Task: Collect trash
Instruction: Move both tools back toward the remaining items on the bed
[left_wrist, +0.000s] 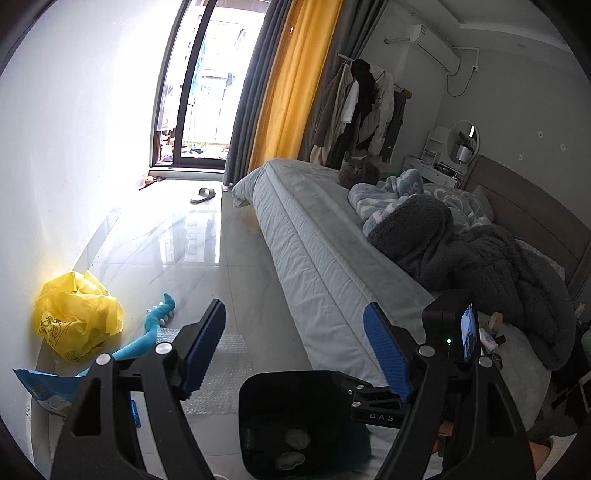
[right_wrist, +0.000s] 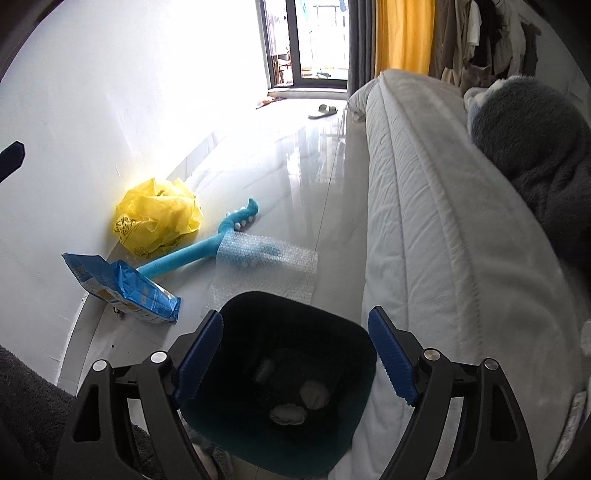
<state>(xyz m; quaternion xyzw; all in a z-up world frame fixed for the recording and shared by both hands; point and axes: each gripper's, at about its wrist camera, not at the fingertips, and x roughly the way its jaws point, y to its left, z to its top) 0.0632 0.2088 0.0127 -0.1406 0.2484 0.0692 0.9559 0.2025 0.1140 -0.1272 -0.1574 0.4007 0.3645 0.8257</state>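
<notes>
One long bed (right_wrist: 424, 206) with a quilted pale cover runs along the right side of both jaws, with fluffy dark grey blankets (left_wrist: 480, 254) piled on it and one grey cat (left_wrist: 357, 170) sitting at its far end. Glossy pale floor tiles (right_wrist: 295, 177) fill the space ahead of the jaws. Directly below the right gripper (right_wrist: 295, 354) stands one dark, rounded-square trash bin (right_wrist: 354, 435); two crumpled pale wads (right_wrist: 314, 393) lie on its bottom. The jaws of this gripper are spread wide and hold nothing. The left gripper (left_wrist: 295, 350) is also wide open and empty, with the bin below it, slightly to the right. Ahead and to the left of the jaws, four things lie on the floor: one clear bubble wrap sheet (right_wrist: 269, 266), one crumpled yellow plastic bag (right_wrist: 157, 218), one flat blue foil package (right_wrist: 125, 288) and one soft turquoise toy (right_wrist: 207, 247) with a long neck.
</notes>
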